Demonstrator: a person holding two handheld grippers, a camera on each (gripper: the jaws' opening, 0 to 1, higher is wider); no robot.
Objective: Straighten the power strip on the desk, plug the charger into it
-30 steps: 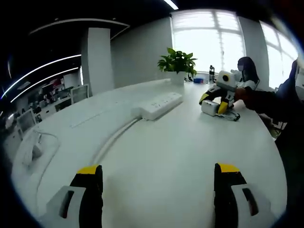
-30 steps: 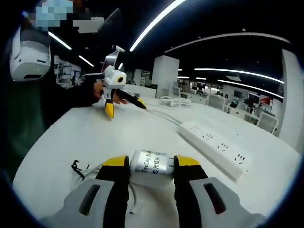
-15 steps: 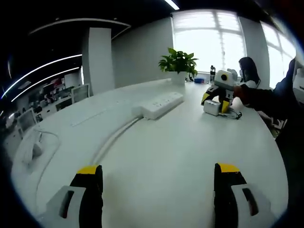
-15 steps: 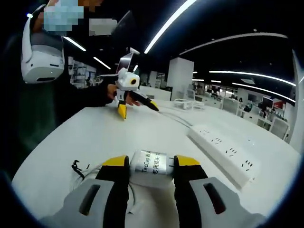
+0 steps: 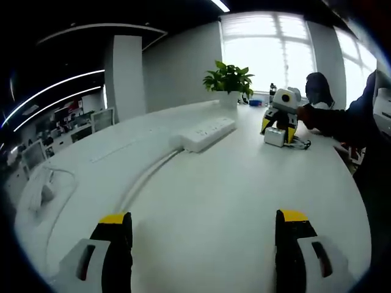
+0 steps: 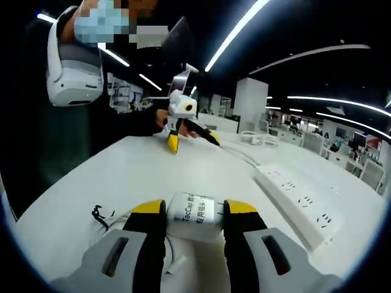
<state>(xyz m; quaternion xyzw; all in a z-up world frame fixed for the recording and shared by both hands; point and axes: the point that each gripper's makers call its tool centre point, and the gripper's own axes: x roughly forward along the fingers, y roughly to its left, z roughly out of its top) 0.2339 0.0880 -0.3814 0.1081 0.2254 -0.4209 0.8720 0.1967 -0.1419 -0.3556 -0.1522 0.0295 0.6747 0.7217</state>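
The charger (image 6: 195, 215) is sitting squeezed between the two yellow-tipped jaws of the right claw (image 6: 195, 210), a white block with dark print on its top face turned up toward the camera, so the claw is closing on its flanks and leaving its far end free to meet a socket; whether prongs are sticking out of that end cannot be told. Its thin cable (image 6: 101, 215) is trailing back below and to the left of the jaws, looping on the desk (image 6: 122, 171), slack enough that it should not be pulling on the block. Ahead and to the right of this claw, the power strip (image 6: 299, 198) is lying flat with its rows of sockets facing up, running away at a slant, apart from the charger. In the left gripper view the same strip (image 5: 204, 133) is resting well ahead of the left claw (image 5: 204, 229), its thick white cord (image 5: 143, 177) curving back toward the claw across the desk (image 5: 244, 183). The left claw is hanging wide open over bare desk with nothing in it, probably waiting to steady the strip, since it could slide under a pushed plug. Farther on, right of the strip, the right claw (image 5: 278, 125) is holding the charger (image 5: 274, 135) at the desk surface, the person's sleeve (image 5: 333, 122) reaching in behind it. A potted plant (image 5: 229, 79) is standing beyond the strip's far end, and the left claw (image 6: 183, 125) is showing far ahead in the right gripper view.
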